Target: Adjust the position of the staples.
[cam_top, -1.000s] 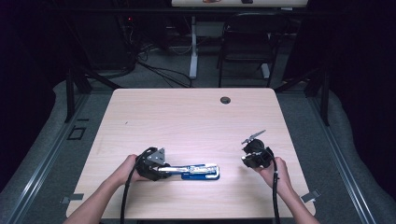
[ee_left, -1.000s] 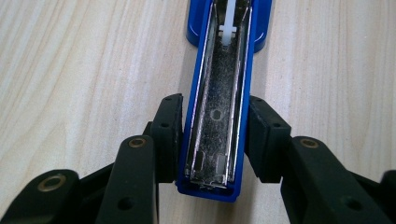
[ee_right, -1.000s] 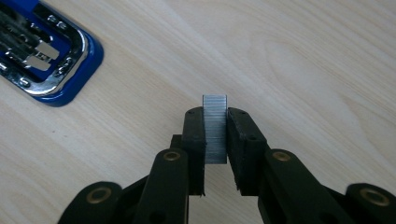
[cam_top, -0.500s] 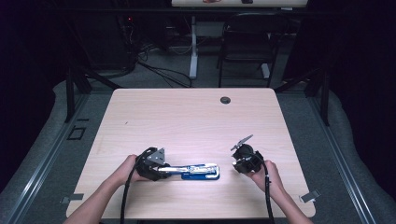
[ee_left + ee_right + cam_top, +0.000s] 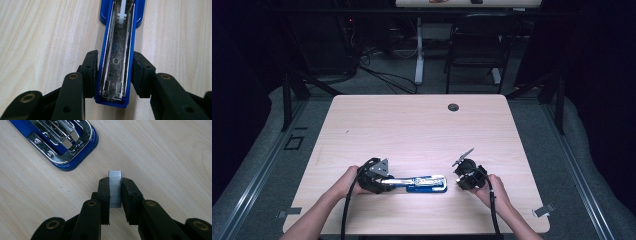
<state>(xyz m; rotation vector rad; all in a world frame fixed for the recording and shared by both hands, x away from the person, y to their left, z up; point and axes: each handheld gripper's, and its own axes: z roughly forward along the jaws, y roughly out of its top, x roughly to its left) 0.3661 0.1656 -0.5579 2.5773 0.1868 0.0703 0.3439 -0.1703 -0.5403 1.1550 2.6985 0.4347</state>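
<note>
On the pale wooden table (image 5: 412, 130) I have a blue metal stapler (image 5: 424, 184) lying flat near the front edge, opened up so its chrome staple channel (image 5: 117, 50) faces upward, with the white plastic pusher (image 5: 121, 11) sitting at the far end of that channel. My left gripper (image 5: 115, 72) is clamped on the stapler's open arm: in the left gripper view both black pads press against the blue sides of the arm near its free end, one on each side, pinning it level on the wood. In the high view that gripper sits at the stapler's left end, with my left hand (image 5: 346, 182) behind it. My right gripper (image 5: 115, 192) holds a short silver strip of staples (image 5: 115, 188), the pads squeezed onto its two flat faces so the strip stands upright between them and pokes a little past the fingertips. In the right gripper view the strip hangs just above the bare table, close to the stapler's rounded chrome-trimmed end (image 5: 72, 152) but not touching it. From above, the right gripper is just beside the stapler's right end, my right hand (image 5: 494, 189) trailing toward the front edge
</note>
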